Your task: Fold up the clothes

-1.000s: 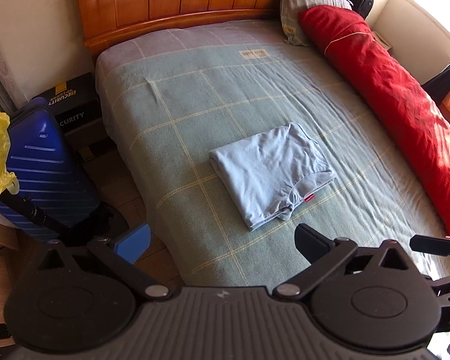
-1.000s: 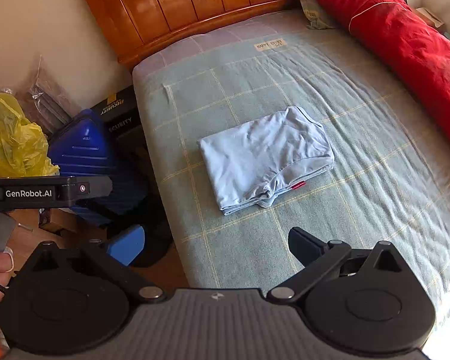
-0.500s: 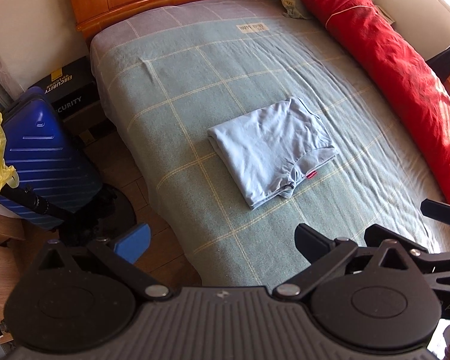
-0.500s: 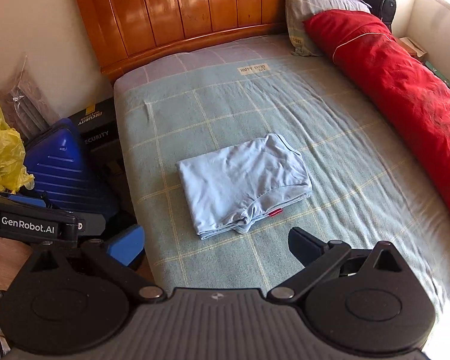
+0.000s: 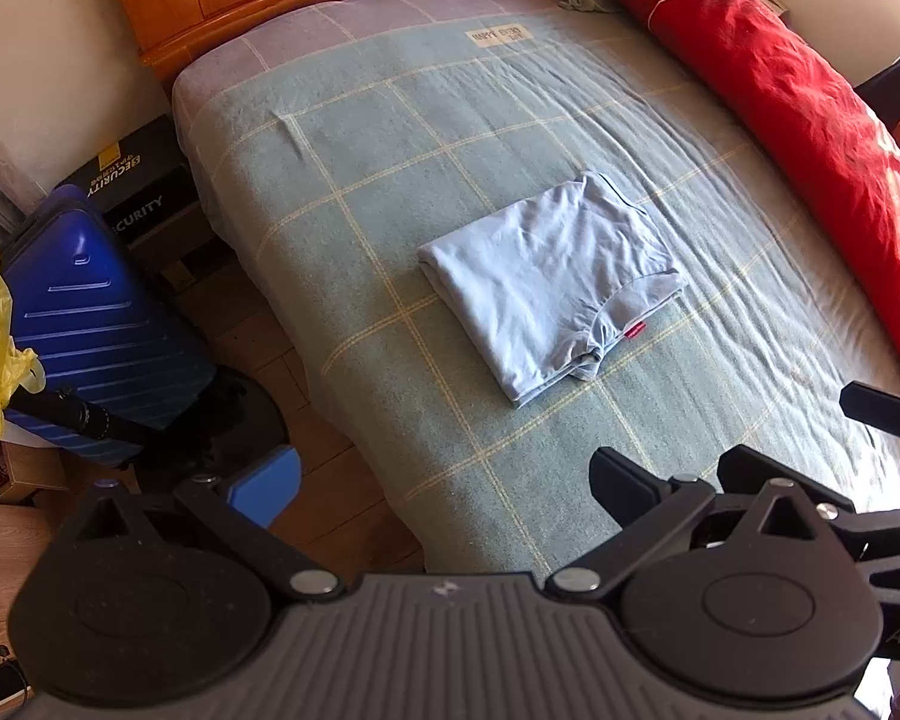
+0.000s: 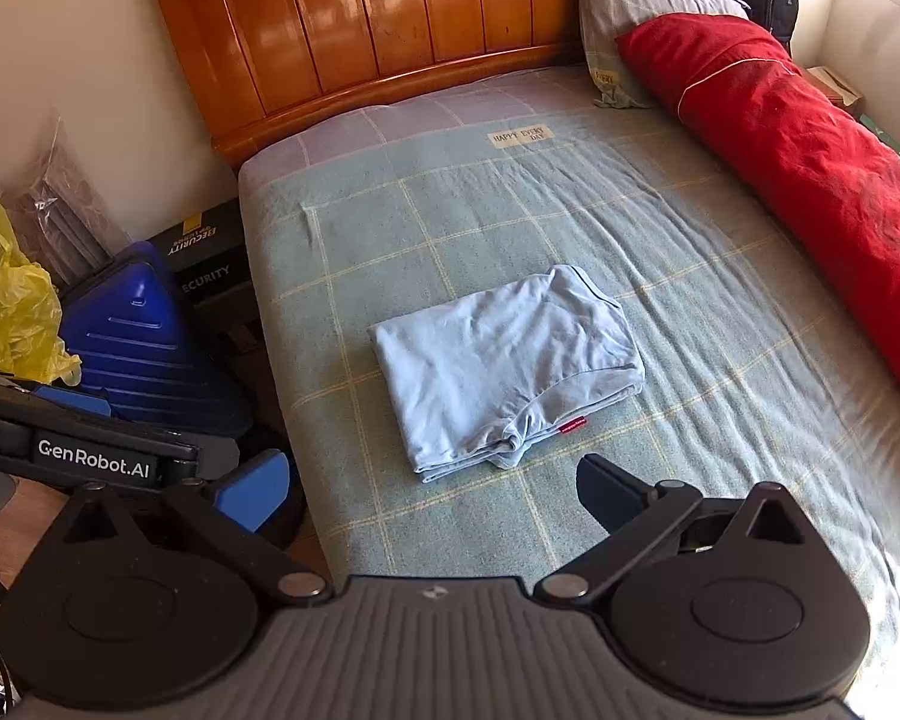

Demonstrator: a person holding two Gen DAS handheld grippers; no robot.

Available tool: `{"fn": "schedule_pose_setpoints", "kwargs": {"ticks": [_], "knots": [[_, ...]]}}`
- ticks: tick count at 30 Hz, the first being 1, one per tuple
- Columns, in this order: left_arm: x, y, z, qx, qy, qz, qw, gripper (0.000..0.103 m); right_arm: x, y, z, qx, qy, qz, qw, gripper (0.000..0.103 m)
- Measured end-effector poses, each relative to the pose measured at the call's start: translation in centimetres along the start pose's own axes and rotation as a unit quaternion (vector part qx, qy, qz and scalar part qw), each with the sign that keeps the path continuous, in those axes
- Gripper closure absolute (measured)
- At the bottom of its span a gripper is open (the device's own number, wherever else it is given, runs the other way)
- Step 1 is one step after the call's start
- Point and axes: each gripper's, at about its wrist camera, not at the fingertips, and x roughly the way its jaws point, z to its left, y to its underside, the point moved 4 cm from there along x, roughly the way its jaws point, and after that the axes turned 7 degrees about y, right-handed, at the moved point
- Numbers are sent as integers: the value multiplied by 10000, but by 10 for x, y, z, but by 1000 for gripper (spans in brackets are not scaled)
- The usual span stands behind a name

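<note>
A light blue garment [image 5: 549, 285] [image 6: 504, 366] lies folded into a neat rectangle in the middle of the green checked bed cover [image 5: 390, 180] [image 6: 720, 312]. A small red tag shows at its near edge. My left gripper [image 5: 444, 480] hovers open over the bed's near edge, well short of the garment, holding nothing. My right gripper [image 6: 432, 489] is also open and empty, above the near edge of the bed. The right gripper's black frame [image 5: 882, 411] pokes in at the right of the left wrist view, and the left gripper's body [image 6: 90, 456] shows at the left of the right wrist view.
A long red bolster [image 6: 810, 168] runs along the bed's right side, beside a grey pillow [image 6: 624, 30] and a wooden headboard [image 6: 390, 24]. A blue suitcase [image 5: 90, 324], a yellow bag [image 6: 6, 300] and a black box [image 5: 132, 186] stand on the floor left of the bed.
Both grippers have drawn back and shifted slightly over the bed's near edge. The folded garment has not moved. Both stay open.
</note>
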Motion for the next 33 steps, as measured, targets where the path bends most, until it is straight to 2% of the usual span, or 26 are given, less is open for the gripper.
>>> {"fn": "schedule_pose_setpoints", "kwargs": {"ticks": [33], "knots": [[3, -8, -7, 149, -39, 34, 9999, 1, 1, -5, -3, -38, -41, 11, 10000, 0]]}}
